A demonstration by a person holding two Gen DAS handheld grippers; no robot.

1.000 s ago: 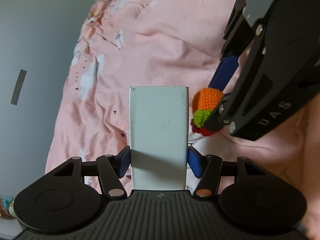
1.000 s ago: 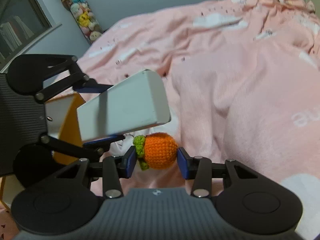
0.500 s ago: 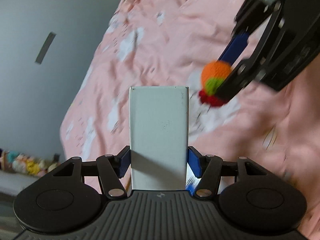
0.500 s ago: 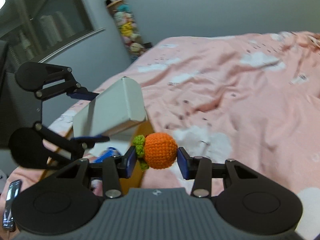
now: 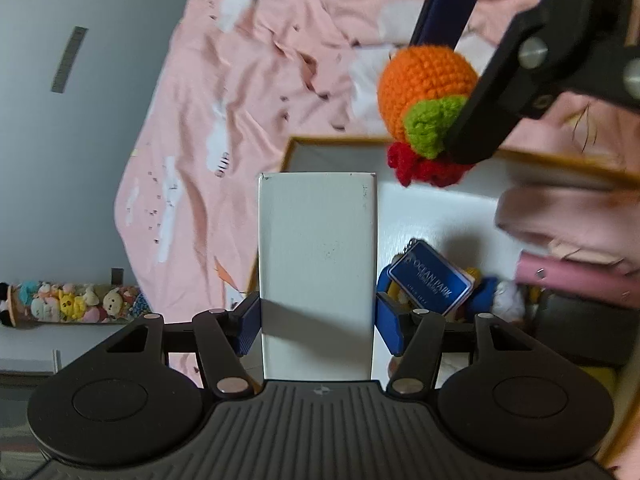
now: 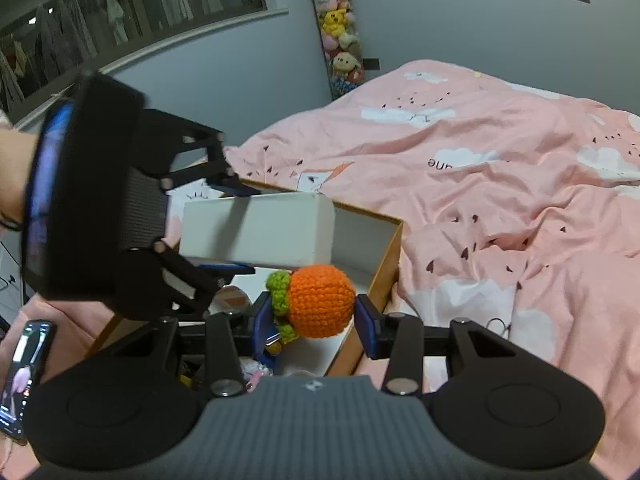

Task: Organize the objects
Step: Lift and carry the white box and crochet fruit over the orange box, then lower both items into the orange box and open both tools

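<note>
My left gripper [image 5: 318,322] is shut on a long white box [image 5: 318,268], its blue pads pressed on both long sides. The same white box [image 6: 260,236] shows in the right wrist view, held out over an open cardboard box [image 6: 386,276] with a white inside. My right gripper [image 6: 314,316] is shut on an orange crocheted toy [image 6: 322,300] with a green leaf collar. Seen from the left wrist, that crocheted toy [image 5: 426,88] hangs above the cardboard box [image 5: 332,142], with a red tuft beneath it.
A pink patterned duvet [image 6: 500,184] covers the bed around the box. Inside lie a blue Ocean Park tag [image 5: 430,280] and small toys. A phone [image 6: 22,372] lies at the left. A tube of plush toys [image 6: 340,36] stands by the grey wall.
Both grippers have swung from over the duvet to over the open cardboard box, each keeping its grip. The orange toy now hangs closer to the left camera.
</note>
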